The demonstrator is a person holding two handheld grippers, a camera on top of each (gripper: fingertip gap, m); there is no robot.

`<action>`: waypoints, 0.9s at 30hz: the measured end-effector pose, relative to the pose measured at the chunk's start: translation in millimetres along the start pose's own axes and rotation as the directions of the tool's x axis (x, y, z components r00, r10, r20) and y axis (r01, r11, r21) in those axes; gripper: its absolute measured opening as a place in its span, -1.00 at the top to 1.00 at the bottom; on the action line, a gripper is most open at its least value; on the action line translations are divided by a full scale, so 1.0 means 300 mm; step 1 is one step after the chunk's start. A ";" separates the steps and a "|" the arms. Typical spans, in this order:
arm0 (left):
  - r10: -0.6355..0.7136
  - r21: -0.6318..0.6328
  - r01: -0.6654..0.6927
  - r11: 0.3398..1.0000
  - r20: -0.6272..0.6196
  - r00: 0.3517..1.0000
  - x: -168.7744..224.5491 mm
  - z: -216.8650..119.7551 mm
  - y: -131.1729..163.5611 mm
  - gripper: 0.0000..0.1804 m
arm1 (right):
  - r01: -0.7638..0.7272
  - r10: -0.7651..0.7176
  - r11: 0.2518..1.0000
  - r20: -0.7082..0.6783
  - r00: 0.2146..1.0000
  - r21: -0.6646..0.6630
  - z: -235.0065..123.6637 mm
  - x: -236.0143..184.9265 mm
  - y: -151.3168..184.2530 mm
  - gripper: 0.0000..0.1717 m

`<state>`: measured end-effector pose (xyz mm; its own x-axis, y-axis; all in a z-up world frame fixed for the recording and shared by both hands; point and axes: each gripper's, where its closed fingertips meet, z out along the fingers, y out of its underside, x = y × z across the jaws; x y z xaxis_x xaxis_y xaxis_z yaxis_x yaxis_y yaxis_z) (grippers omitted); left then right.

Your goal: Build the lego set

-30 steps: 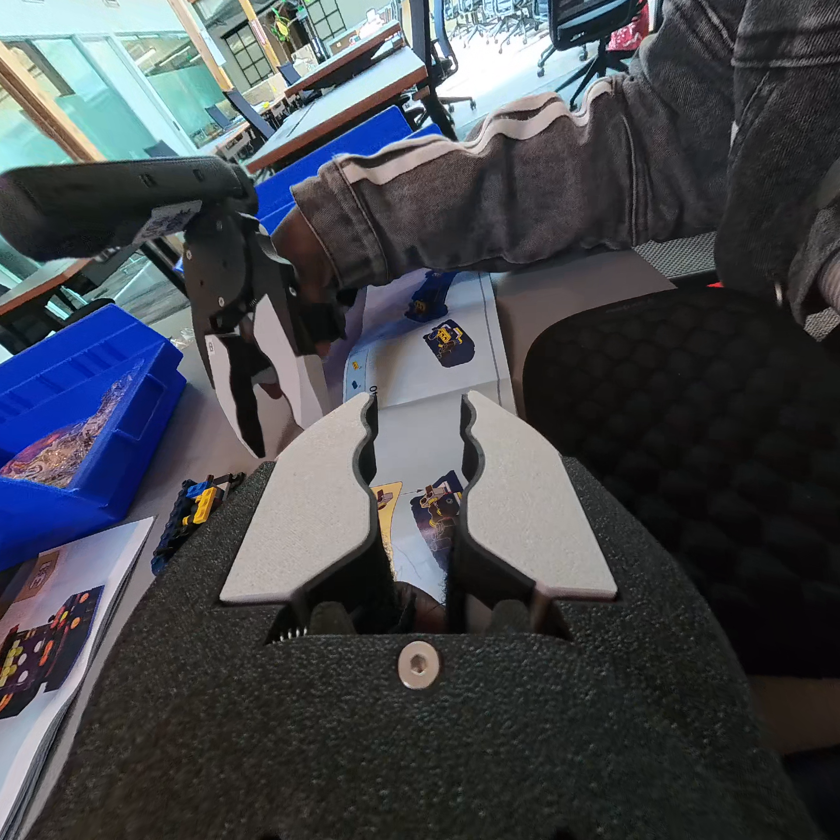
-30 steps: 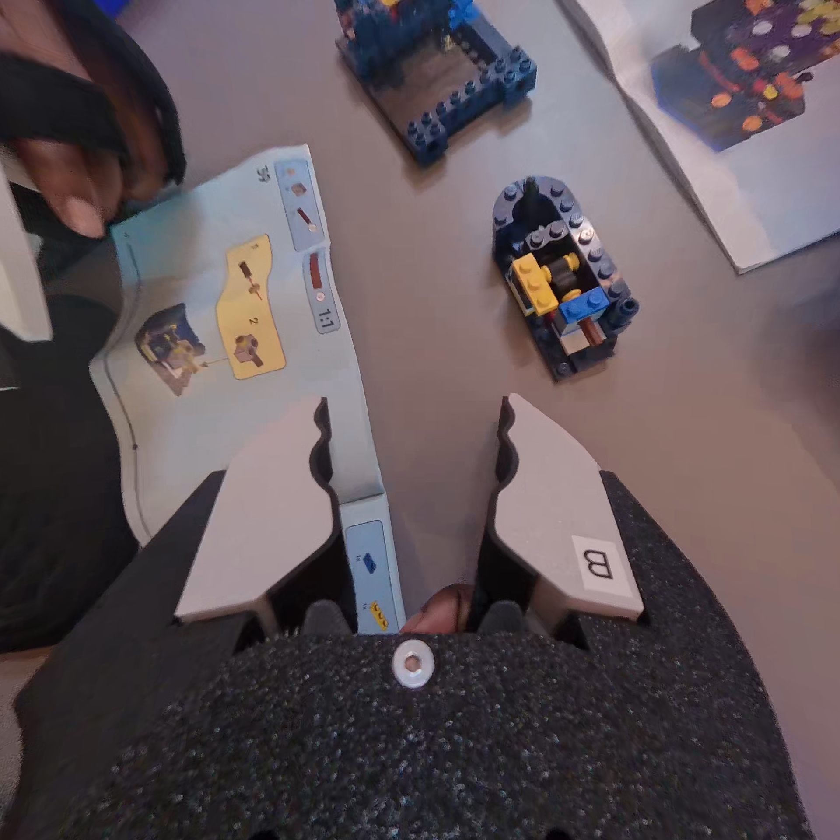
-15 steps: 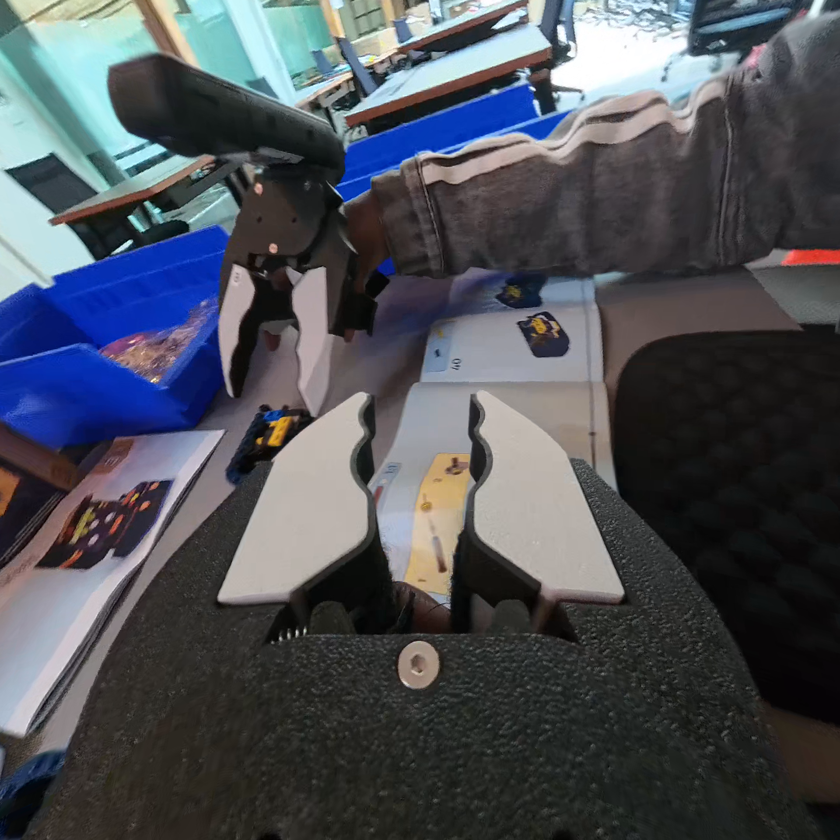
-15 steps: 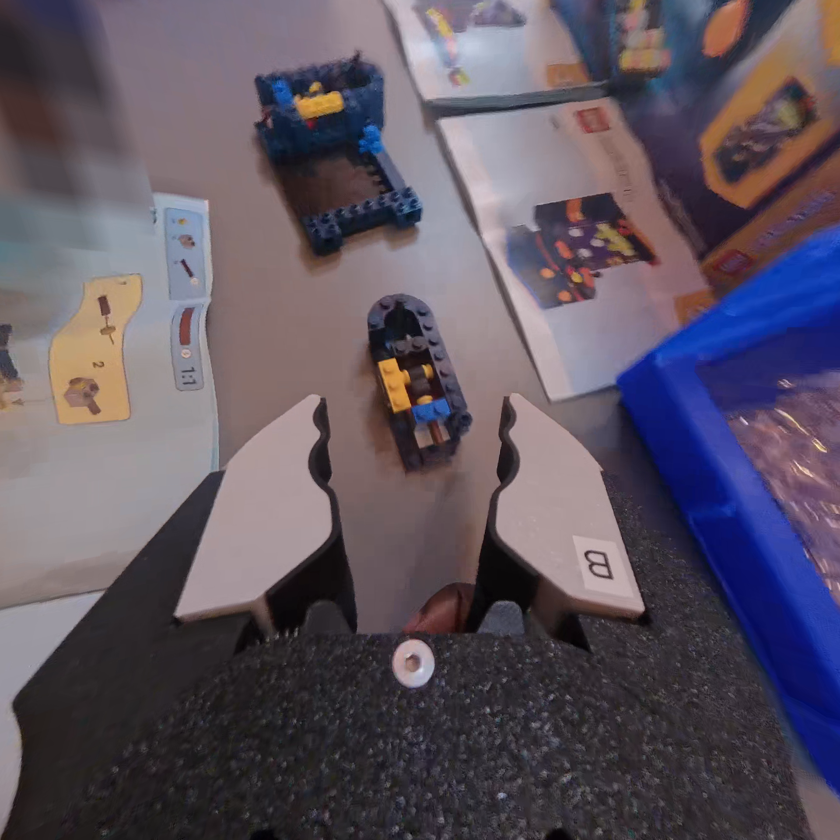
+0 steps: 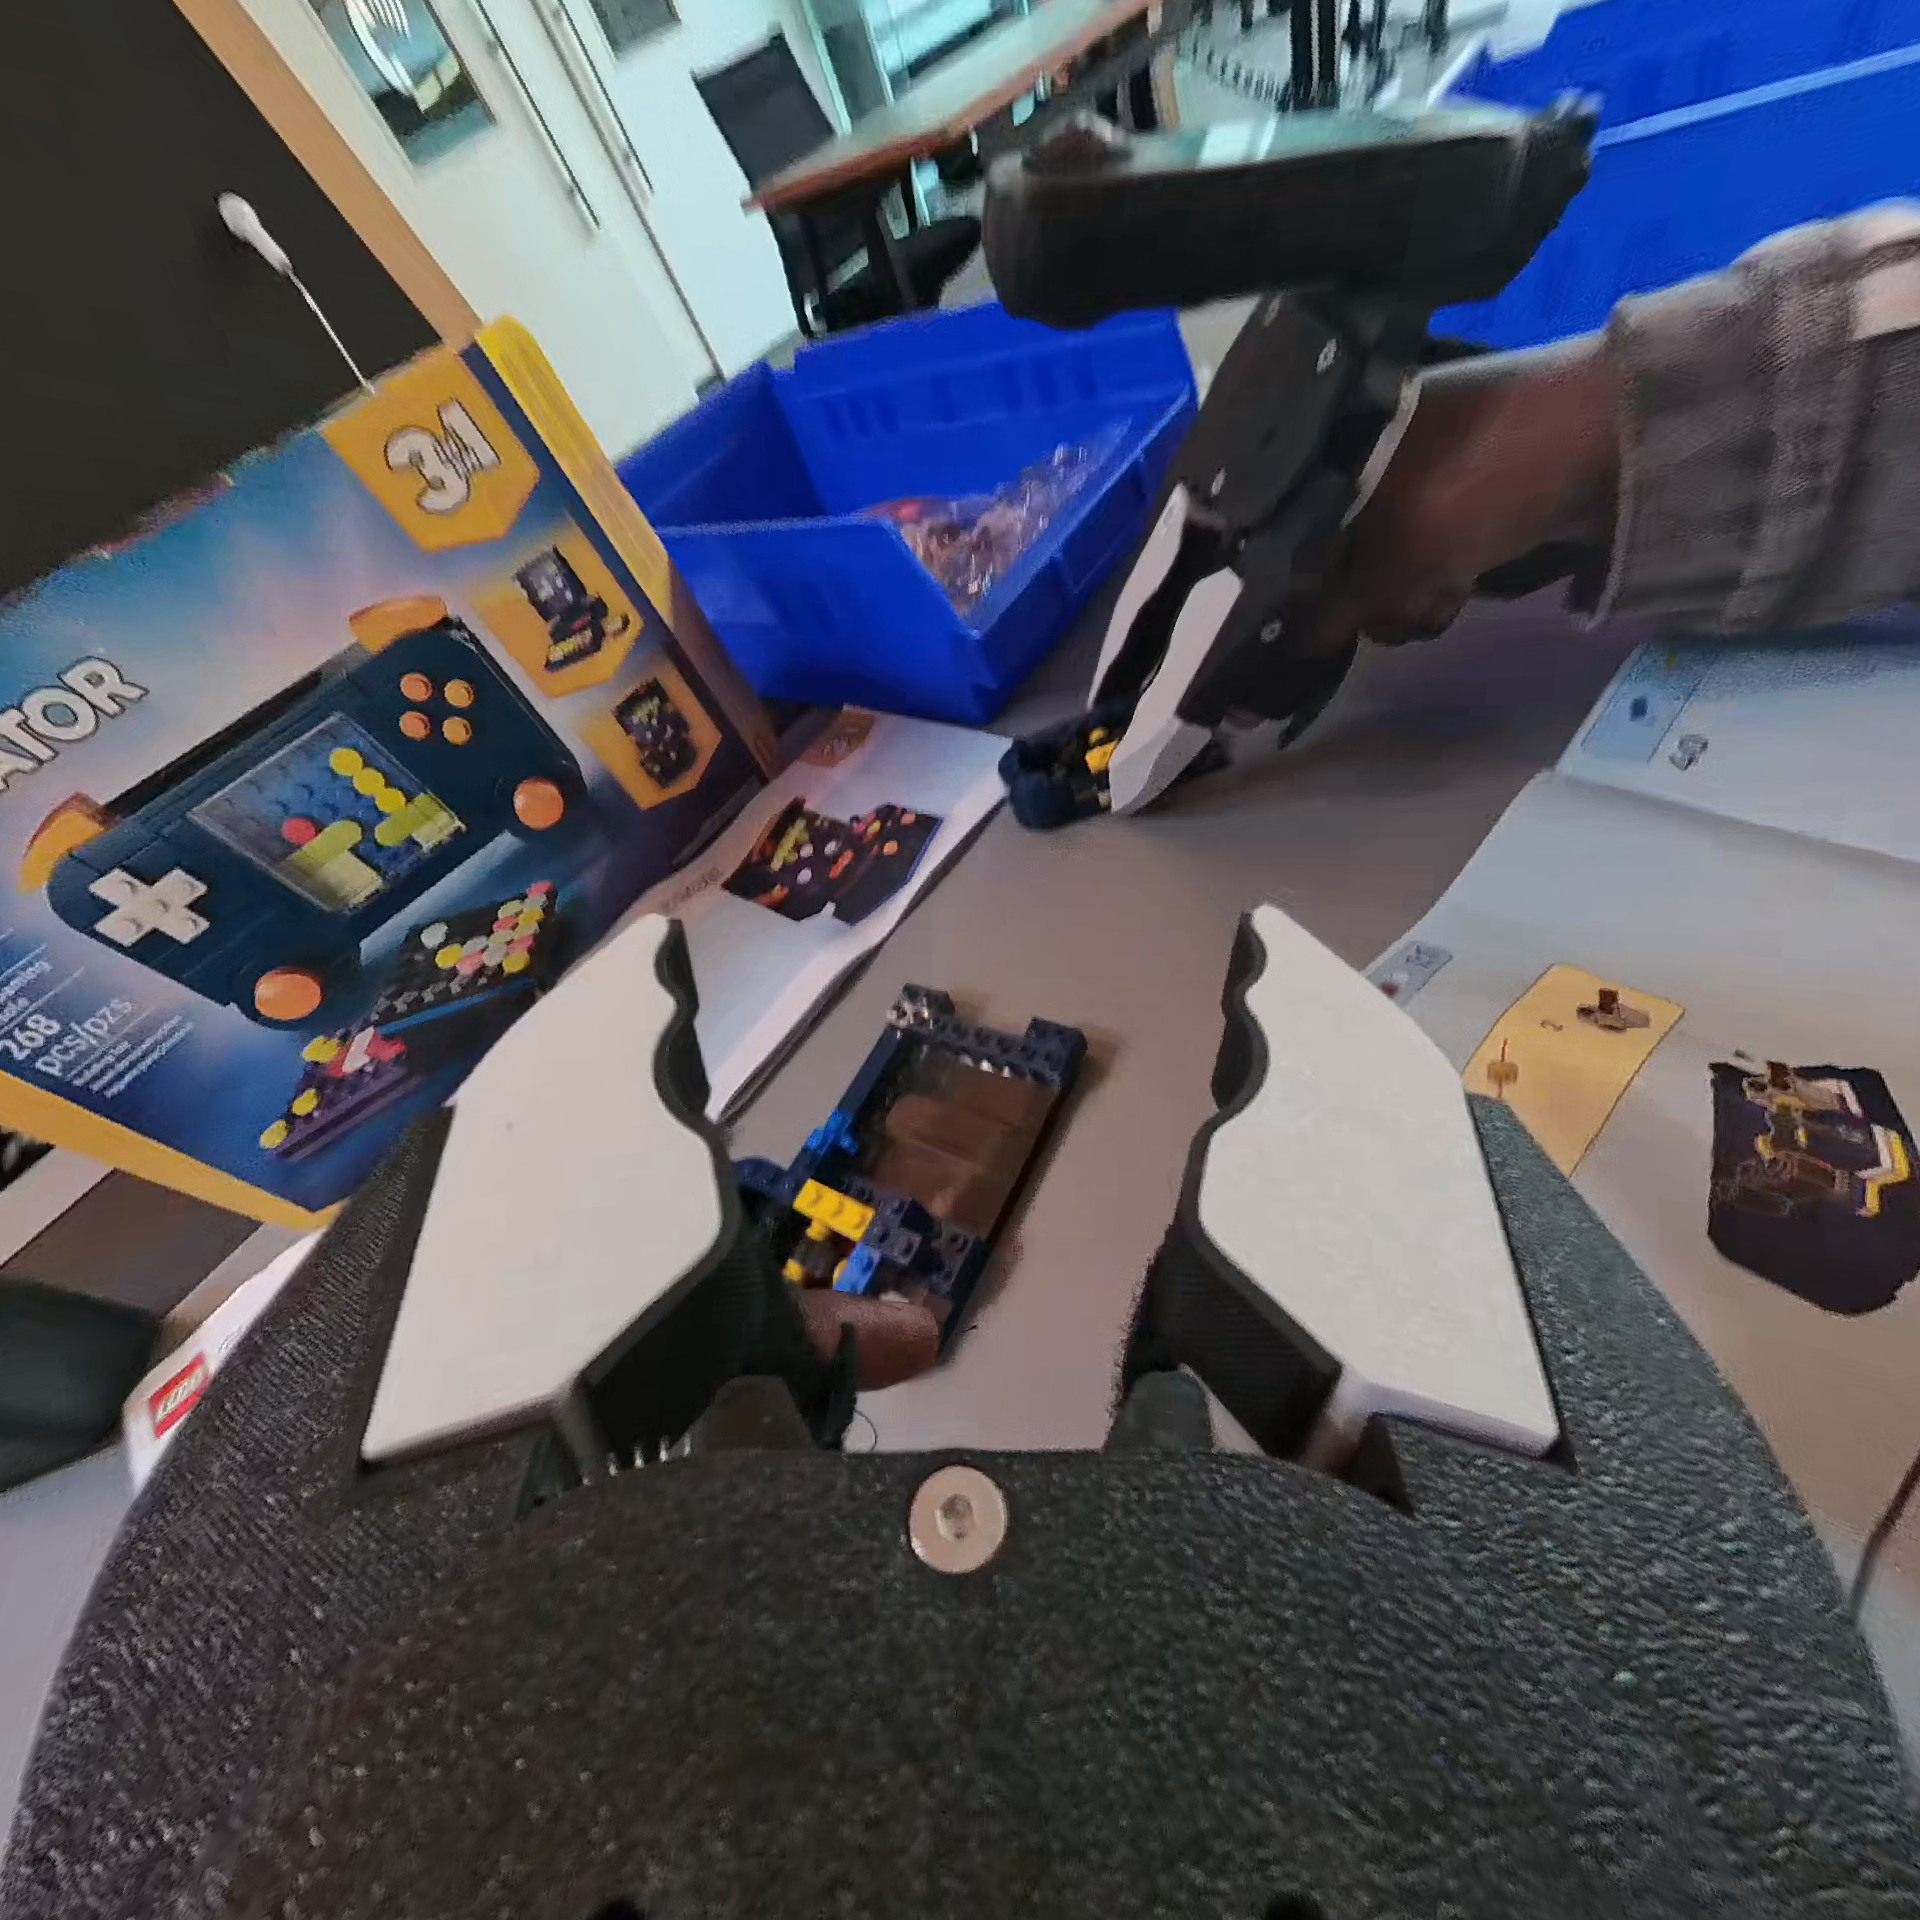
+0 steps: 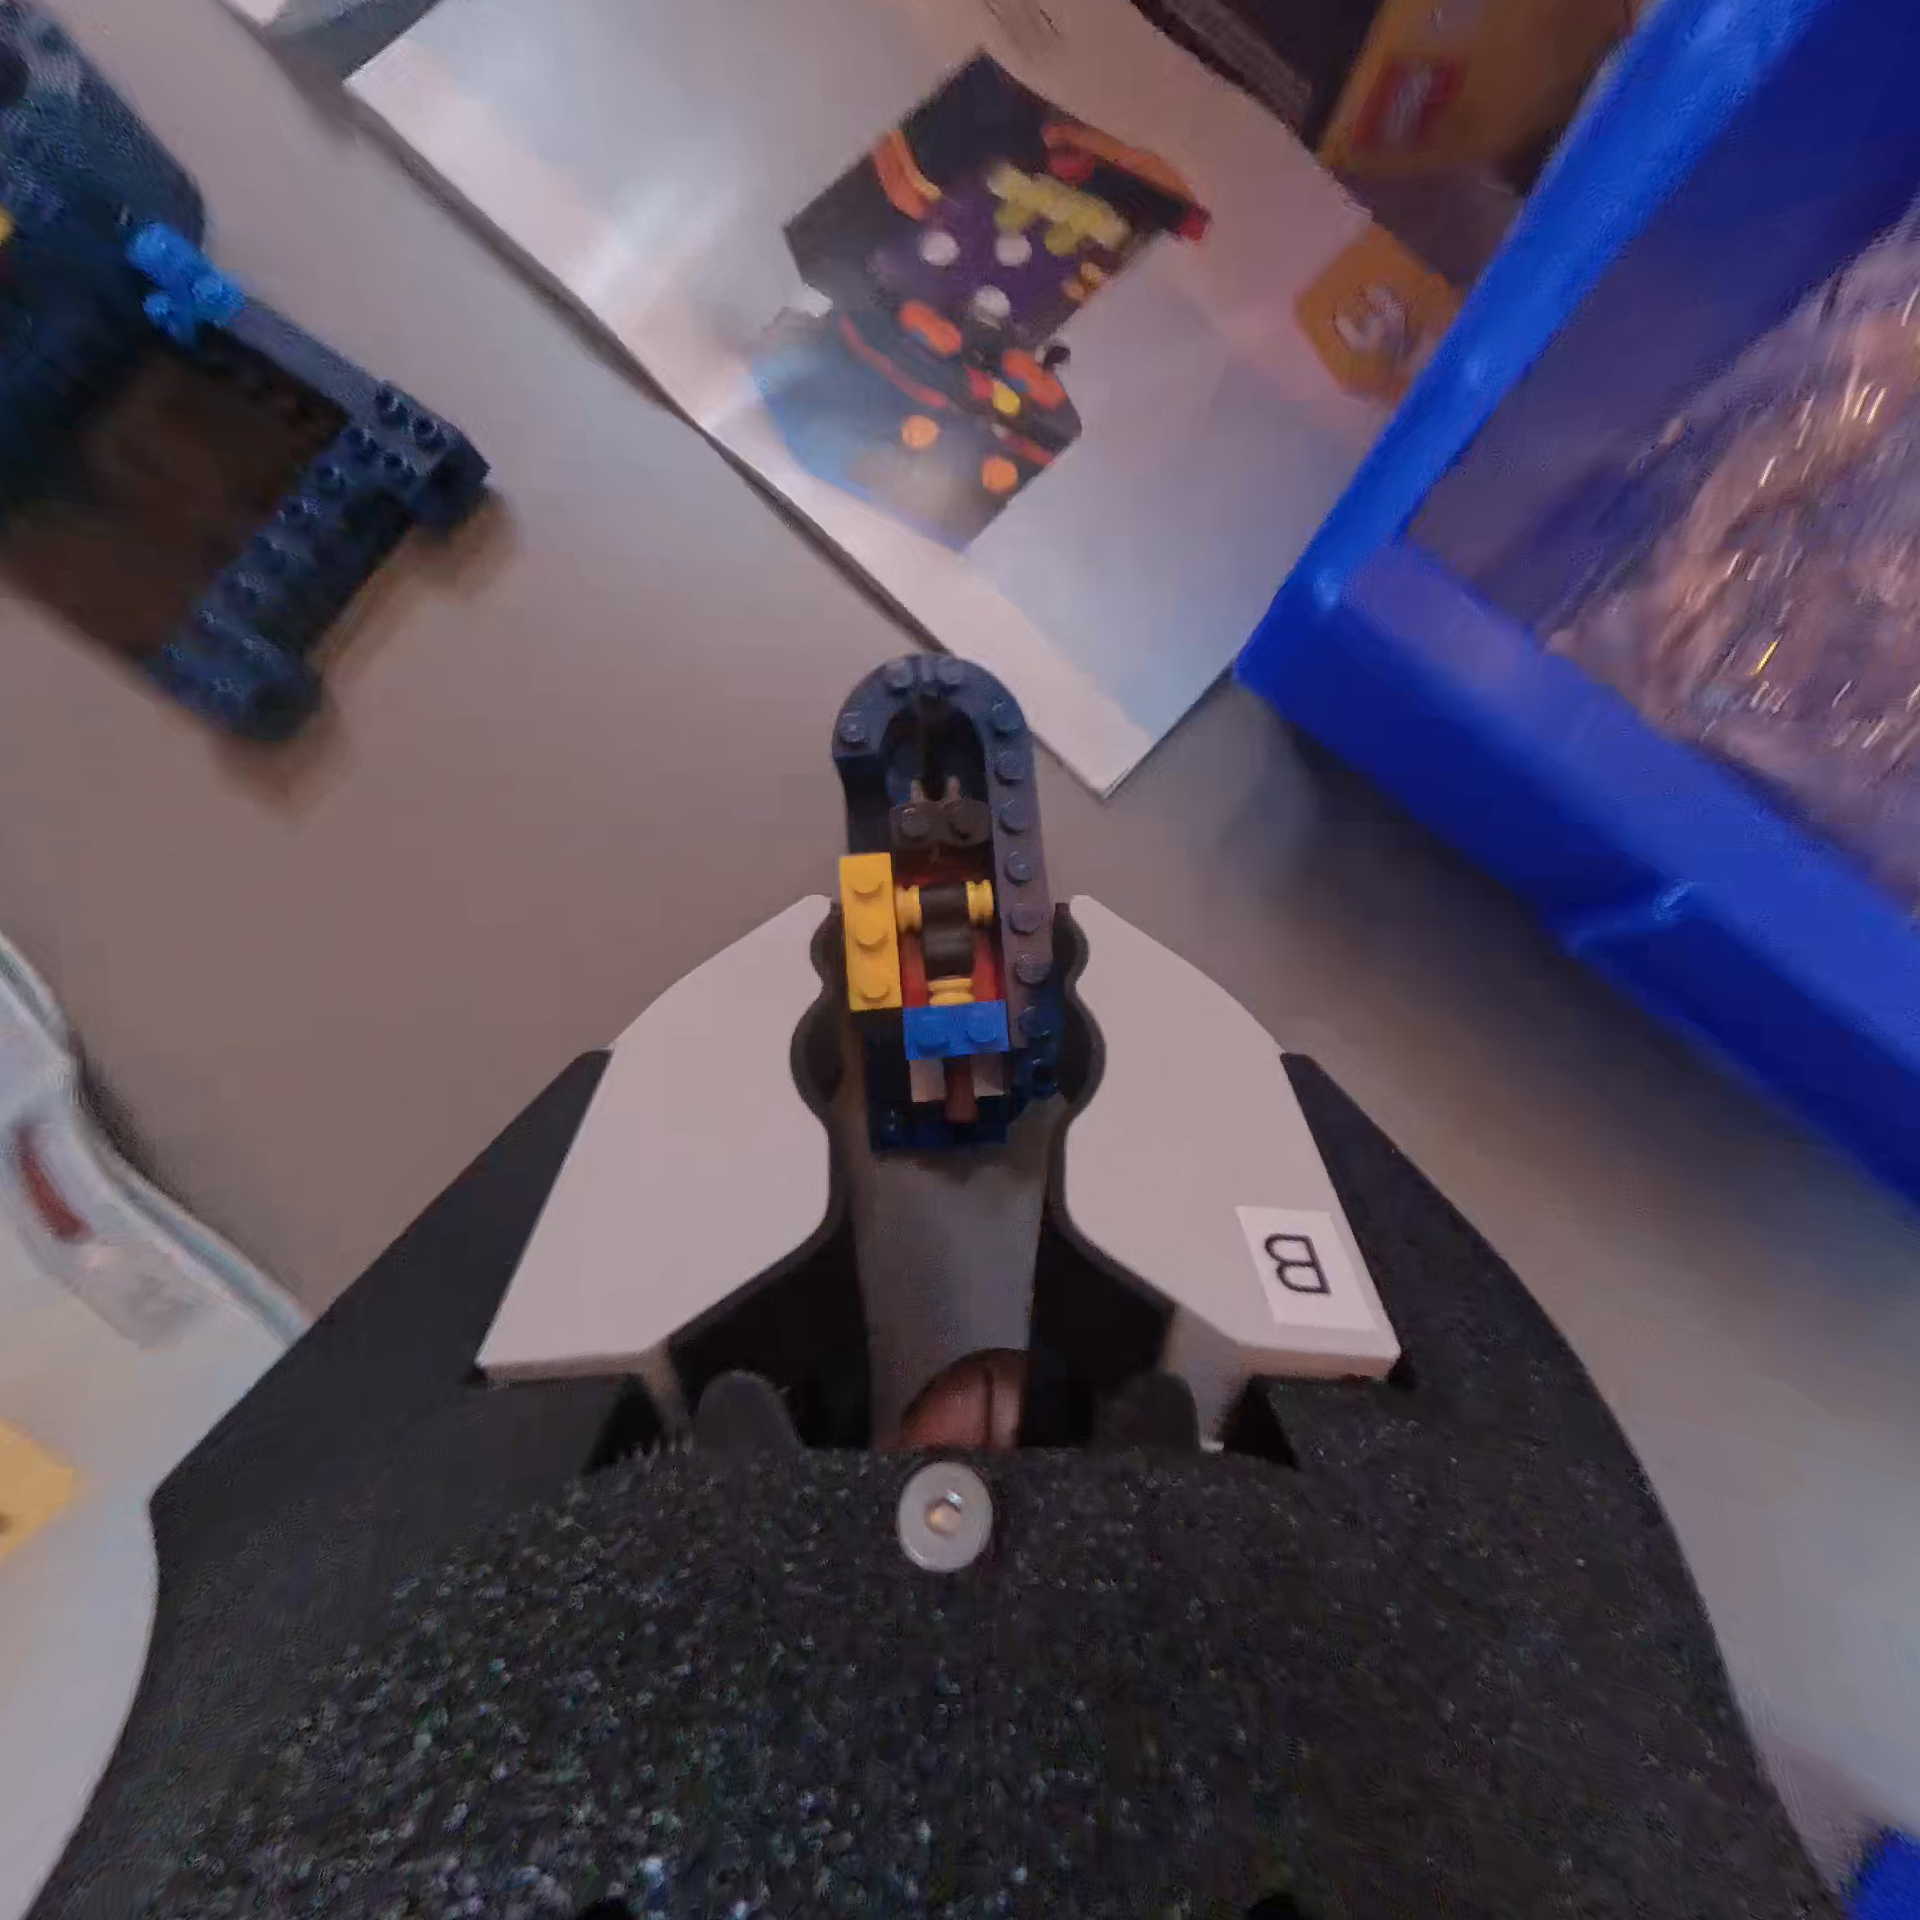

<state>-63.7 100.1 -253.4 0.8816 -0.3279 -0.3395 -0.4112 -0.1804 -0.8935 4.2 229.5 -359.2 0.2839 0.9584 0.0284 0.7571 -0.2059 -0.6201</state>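
Note:
My right gripper [image 6: 948,914] is shut on a small dark blue brick build with a rounded end [image 6: 940,935]; it carries a yellow and a blue brick. Both pads press on its sides, and it is on or just above the grey table. The left wrist view shows the same grasp [image 5: 1132,769] on the small build [image 5: 1060,764]. My left gripper [image 5: 961,935] is open wide. A larger dark blue frame build [image 5: 925,1143] lies on the table between its fingers, not gripped. That frame build also shows in the right wrist view [image 6: 239,499].
A blue bin [image 5: 883,603] holding bagged parts stands behind the small build, at the right in the right wrist view [image 6: 1507,727]. A toy box [image 5: 312,779] stands at the left. A booklet [image 5: 831,852] and an open instruction sheet [image 5: 1714,914] lie on the table. The grippers' ends are close to 20 cm from one another.
My right gripper came down over the small build and shut on it. My left gripper swung left over the frame build and opened wide.

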 end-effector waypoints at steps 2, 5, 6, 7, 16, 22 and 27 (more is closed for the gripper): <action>0.014 -0.118 -0.018 0.993 -0.029 0.999 -0.003 -0.005 0.033 -0.21 | -0.044 0.045 0.999 0.077 0.996 -0.025 -0.017 -0.078 0.004 0.41; 0.056 -0.261 -0.085 0.962 -0.115 0.992 -0.006 -0.023 0.057 -0.23 | -0.014 0.013 1.000 0.073 0.997 0.018 -0.060 -0.099 -0.014 0.32; 0.066 -0.299 -0.106 0.948 -0.140 0.988 -0.012 -0.025 0.058 -0.24 | 0.000 -0.003 1.000 0.079 0.997 0.029 -0.074 -0.094 -0.016 0.31; 0.079 -0.328 -0.127 0.936 -0.156 0.985 -0.022 -0.022 0.056 -0.22 | 0.013 -0.016 0.999 0.110 0.994 0.032 -0.084 -0.096 -0.011 0.30; 0.066 -0.590 -0.378 0.714 -0.480 0.875 -0.024 0.099 0.266 0.11 | -0.023 -0.017 0.991 0.293 0.956 0.135 -0.072 -0.089 0.020 0.28; -0.045 -0.623 -0.383 0.682 -0.557 0.829 -0.007 0.144 0.357 -0.02 | 0.009 -0.057 0.989 0.322 0.945 0.148 -0.070 -0.110 0.021 0.28; -0.104 -0.611 -0.375 0.697 -0.604 0.791 0.006 0.148 0.361 0.07 | 0.029 -0.080 0.988 0.348 0.934 0.149 -0.057 -0.127 0.028 0.27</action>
<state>-96.3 121.3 -364.0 0.5998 -0.8001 0.0017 -0.7588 -0.5695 -0.3160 9.8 187.9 -352.1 -0.0006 0.9805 -0.1967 0.6689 -0.1458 -0.7289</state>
